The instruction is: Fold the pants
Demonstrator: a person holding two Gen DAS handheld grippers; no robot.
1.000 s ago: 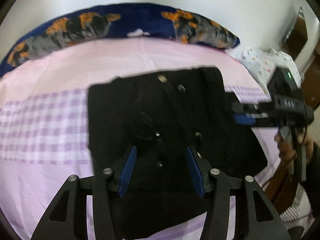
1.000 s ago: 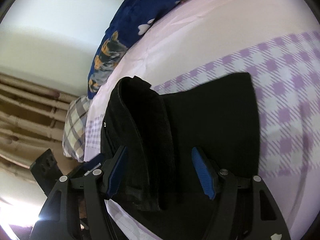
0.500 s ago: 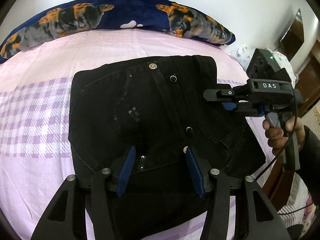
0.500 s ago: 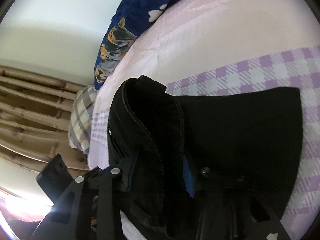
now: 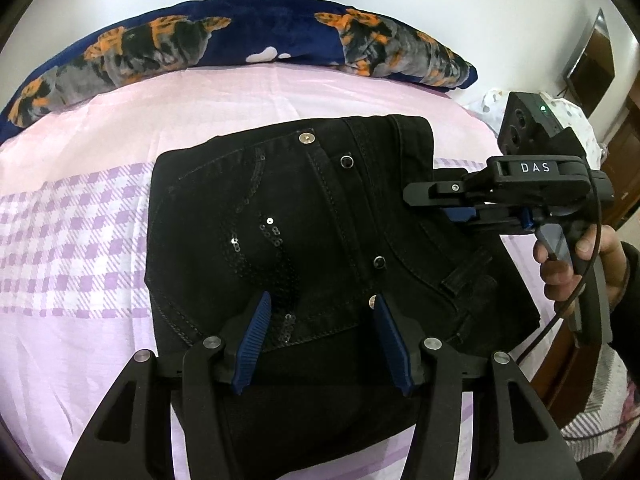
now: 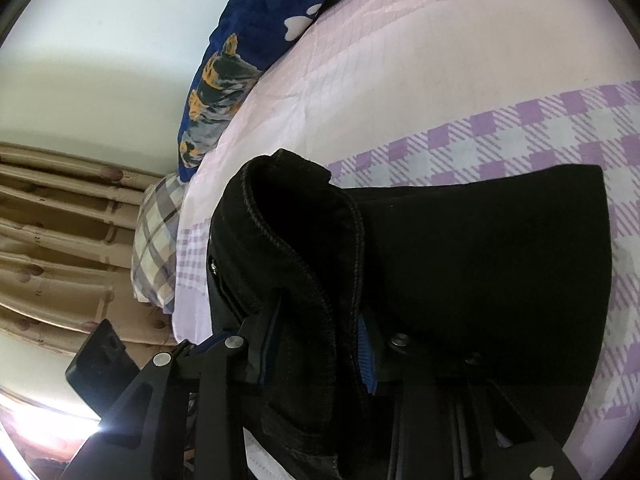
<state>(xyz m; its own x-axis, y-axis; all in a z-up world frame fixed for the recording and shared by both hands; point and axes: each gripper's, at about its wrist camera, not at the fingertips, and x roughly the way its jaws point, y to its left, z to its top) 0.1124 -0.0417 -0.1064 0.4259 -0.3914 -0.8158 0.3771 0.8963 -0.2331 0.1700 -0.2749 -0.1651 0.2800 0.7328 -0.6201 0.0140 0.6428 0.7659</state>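
A pink-and-lilac checked bedsheet (image 5: 80, 240) fills the frame, a navy tiger-print blanket (image 5: 260, 36) along 12 o'clock. At centre lie the black sequinned jeans (image 5: 288, 232), already folded into a compact block. At 3 o'clock the right gripper (image 6: 316, 344), spread a second ago, now pinches the raised waistband edge, suggesting a last adjustment. The left gripper (image 5: 320, 336) hovers spread at 6 o'clock. Open sheet remains at 9 o'clock.

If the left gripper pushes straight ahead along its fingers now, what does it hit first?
The black pants. The left gripper is open just above the folded pile, so it would likely press into the sequined pocket area, though its height above the cloth is unclear.
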